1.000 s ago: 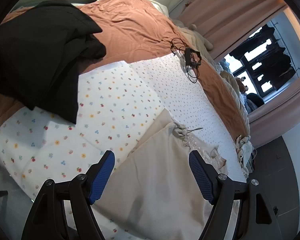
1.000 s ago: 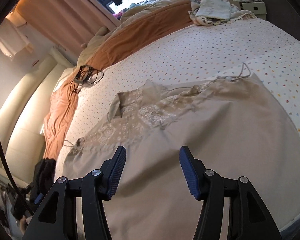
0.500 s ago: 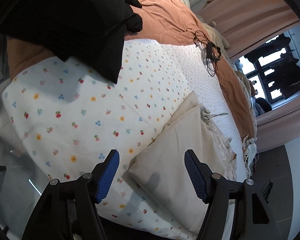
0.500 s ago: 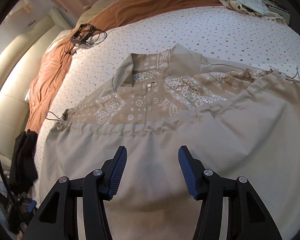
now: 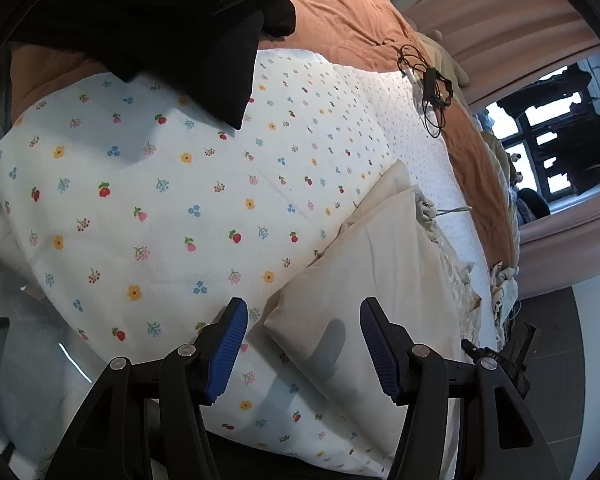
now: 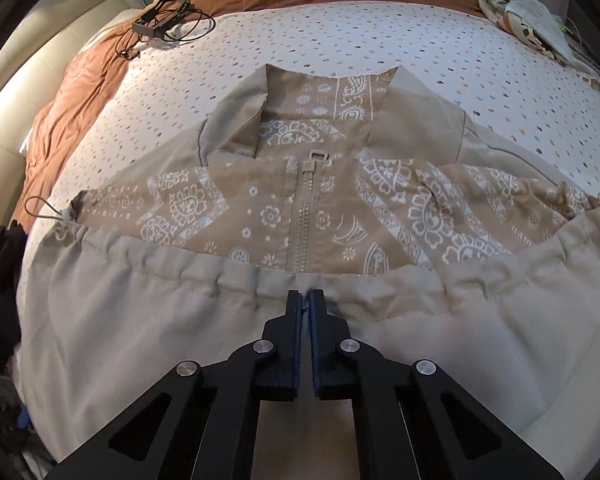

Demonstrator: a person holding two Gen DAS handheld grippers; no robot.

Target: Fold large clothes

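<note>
A beige jacket (image 6: 220, 344) with a paisley-lined upper part and a centre zip lies folded on the bed, its plain lower part doubled up towards the collar. My right gripper (image 6: 307, 300) is shut on the gathered hem of the jacket, just below the zip. In the left wrist view the jacket (image 5: 372, 256) shows as a flat beige fold. My left gripper (image 5: 300, 320) is open and empty, above the near left corner of that fold.
The bed has a white flower-print sheet (image 5: 140, 200) and an orange blanket (image 5: 340, 12) beyond it. Black clothing (image 5: 160, 20) lies at the far left. A charger with tangled cable (image 6: 160, 24) and a crumpled cloth (image 6: 532, 20) lie further back.
My right gripper has closed on the jacket's hem; it was open half a second ago. My left gripper has drawn back towards the jacket's near left corner, still open.
</note>
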